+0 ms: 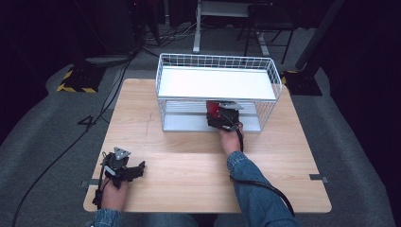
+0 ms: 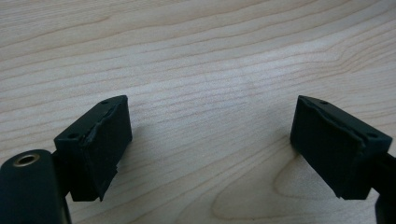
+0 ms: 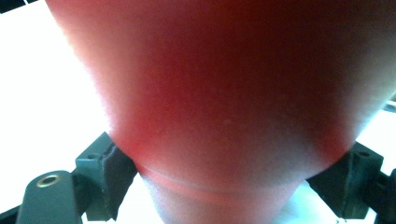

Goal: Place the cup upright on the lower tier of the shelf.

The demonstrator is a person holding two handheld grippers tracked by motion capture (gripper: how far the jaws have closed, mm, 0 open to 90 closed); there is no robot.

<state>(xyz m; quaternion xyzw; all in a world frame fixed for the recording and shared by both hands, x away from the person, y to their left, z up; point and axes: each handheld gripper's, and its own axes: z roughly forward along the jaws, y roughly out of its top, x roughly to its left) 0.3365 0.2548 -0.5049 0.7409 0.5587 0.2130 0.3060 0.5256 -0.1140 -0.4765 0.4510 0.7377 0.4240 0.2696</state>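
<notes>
1. Evidently mid-carry: right tool (image 1: 218, 116) clamped on a red cup-like object (image 3: 224, 107), both pads pressing its narrow end.
2. Held at the open front of the white wire rack (image 1: 272, 75), lower tier, about 12 o'clock on the tabletop (image 1: 189, 161).
3. Left tool (image 2: 208, 140) spread wide, empty, resting near 7 o'clock.
4. Next, probably: setting down or drawing out, minding the rack's upper shelf.

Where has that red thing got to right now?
The red object sits inside the white wire rack's lower level, near the middle front, clamped between the right gripper's fingers.
</notes>
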